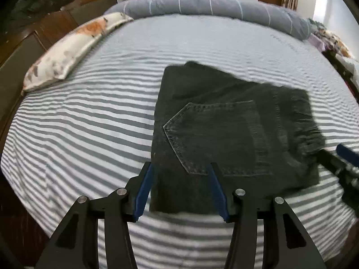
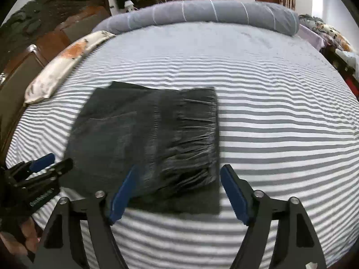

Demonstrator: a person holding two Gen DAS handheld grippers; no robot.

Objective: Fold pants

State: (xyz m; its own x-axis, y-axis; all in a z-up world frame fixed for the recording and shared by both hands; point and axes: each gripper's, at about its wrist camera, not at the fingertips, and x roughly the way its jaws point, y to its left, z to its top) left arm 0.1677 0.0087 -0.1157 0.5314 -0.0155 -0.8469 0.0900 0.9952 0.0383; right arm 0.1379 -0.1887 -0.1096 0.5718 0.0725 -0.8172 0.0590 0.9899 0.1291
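One pair of dark charcoal denim pants [image 1: 224, 134], folded into a thick, roughly rectangular bundle, lies flat on the bed's grey-and-white striped sheet [image 1: 78, 123], near its near edge. Top layer shows one pointed patch pocket [image 1: 213, 139] with pale double stitching; the right-hand end is the gathered, pleated waistband [image 2: 197, 134], ridged and slightly shiny. Denim is coarse and matte elsewhere.

Two claws, each black with blue ribbed pads. Left claw [image 1: 181, 188]: fingers spread, hanging over the near left corner of the bundle, nothing pinched between the pads. Right claw [image 2: 179, 192]: fingers spread wider, straddling the near right corner of the waistband from above, pads clear of the cloth. No earlier view to compare.

Also on the bed: one flat cream pillow with orange and grey blotches [image 1: 67, 51] along the left edge, and one long rolled grey quilt with thin white stripes [image 1: 213, 6] across the far side. Dark wooden headboard [image 2: 44, 40] at left
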